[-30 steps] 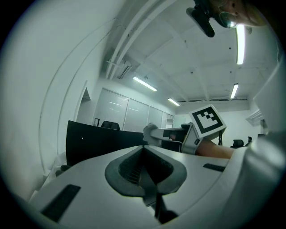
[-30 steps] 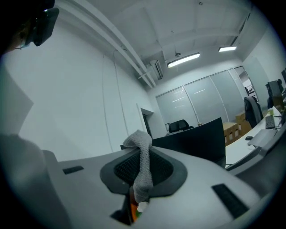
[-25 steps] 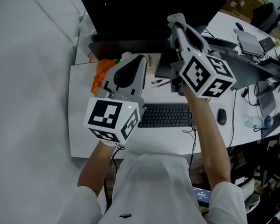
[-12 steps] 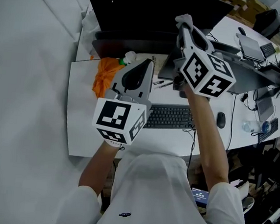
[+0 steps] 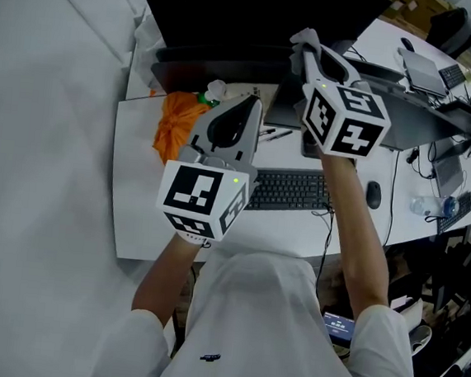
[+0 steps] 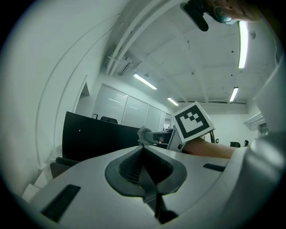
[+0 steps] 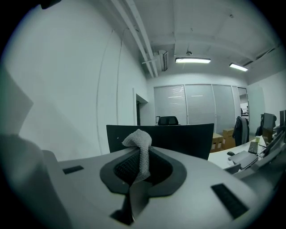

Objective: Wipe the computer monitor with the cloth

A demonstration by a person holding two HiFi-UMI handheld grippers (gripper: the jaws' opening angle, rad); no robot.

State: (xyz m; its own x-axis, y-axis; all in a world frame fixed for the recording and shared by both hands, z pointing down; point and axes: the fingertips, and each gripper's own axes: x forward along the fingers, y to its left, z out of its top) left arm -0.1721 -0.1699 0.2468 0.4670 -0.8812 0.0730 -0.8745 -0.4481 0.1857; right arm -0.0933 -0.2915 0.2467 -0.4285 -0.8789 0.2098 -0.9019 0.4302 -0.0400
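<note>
I place everything by the black monitor, which stands at the far side of the white desk with its screen toward me. In front of the monitor's left end a crumpled orange fabric lies on the desk, and a small bottle top shows just beside it, closer to the monitor's base.

My left gripper hangs in front of the monitor's middle, pointing at it and apart from the screen. In its own view the 2 jaws are pressed together with nothing between them.

A pen lies in front of the monitor's base, and the black keyboard lies farther out from the monitor, toward me, below my 2 forearms.

My right gripper is raised toward the right part of the monitor, higher and closer in than the left one. Its jaws are clamped on the cloth, a pale waffle-textured piece that runs up between them and bunches in a tuft over the tips. In the right gripper view the dark screen fills the space just beyond that tuft; I cannot tell whether the cloth touches it.

Out from the monitor's right end a mouse rests beside the keyboard, and a grey laptop sits well off to the monitor's right
</note>
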